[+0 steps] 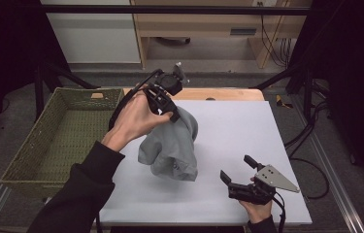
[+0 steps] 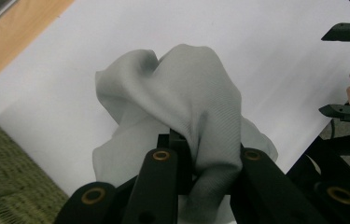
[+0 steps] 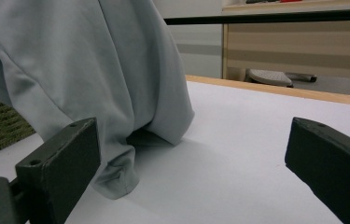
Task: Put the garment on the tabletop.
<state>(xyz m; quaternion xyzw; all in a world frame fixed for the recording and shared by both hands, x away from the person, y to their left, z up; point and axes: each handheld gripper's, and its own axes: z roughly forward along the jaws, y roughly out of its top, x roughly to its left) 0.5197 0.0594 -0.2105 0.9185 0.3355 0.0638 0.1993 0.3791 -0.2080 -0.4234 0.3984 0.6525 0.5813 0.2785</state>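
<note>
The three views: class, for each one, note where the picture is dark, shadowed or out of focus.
High view: both side edges fall into near-black, while the white table is evenly lit. Left gripper view: the grey garment is sharp, with soft shading in its folds; the left hand-held gripper at the bottom looks blurred. Right gripper view: the garment casts a soft shadow beneath its hem; the right hand-held gripper looms large and soft.

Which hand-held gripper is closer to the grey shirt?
Left. The left hand-held gripper is shut on the grey shirt, pinching its top. The right hand-held gripper sits open on the table, apart from it.
</note>
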